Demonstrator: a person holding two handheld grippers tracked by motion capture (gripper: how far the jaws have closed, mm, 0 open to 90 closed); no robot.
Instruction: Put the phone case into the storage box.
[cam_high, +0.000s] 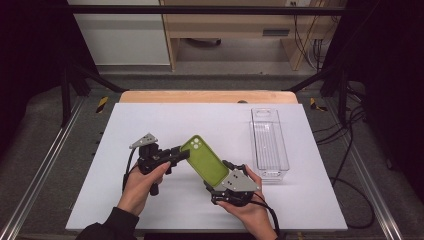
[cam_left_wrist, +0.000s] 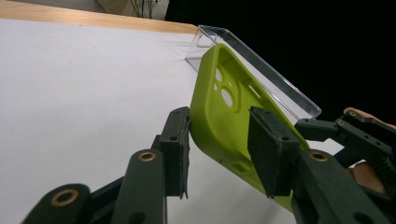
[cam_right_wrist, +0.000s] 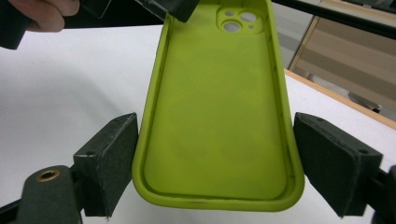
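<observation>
A lime-green phone case (cam_high: 205, 160) hangs tilted above the white table, camera holes at its far end. My right gripper (cam_high: 219, 179) is shut on its near end, with one pad against each long side (cam_right_wrist: 215, 158). My left gripper (cam_high: 183, 153) comes in from the left at the camera-hole end. In the left gripper view its jaws (cam_left_wrist: 219, 135) straddle one side wall of the case (cam_left_wrist: 224, 112). The outer pad (cam_left_wrist: 180, 140) rests at the rim. The inner pad (cam_left_wrist: 271, 149) stands inside the shell with a gap to the wall.
A clear, empty, long plastic box (cam_high: 269, 145) stands on the right part of the white table (cam_high: 150, 120). A wooden strip (cam_high: 200, 96) runs along the far edge, and black frame bars stand at both sides. A cable trails from each gripper.
</observation>
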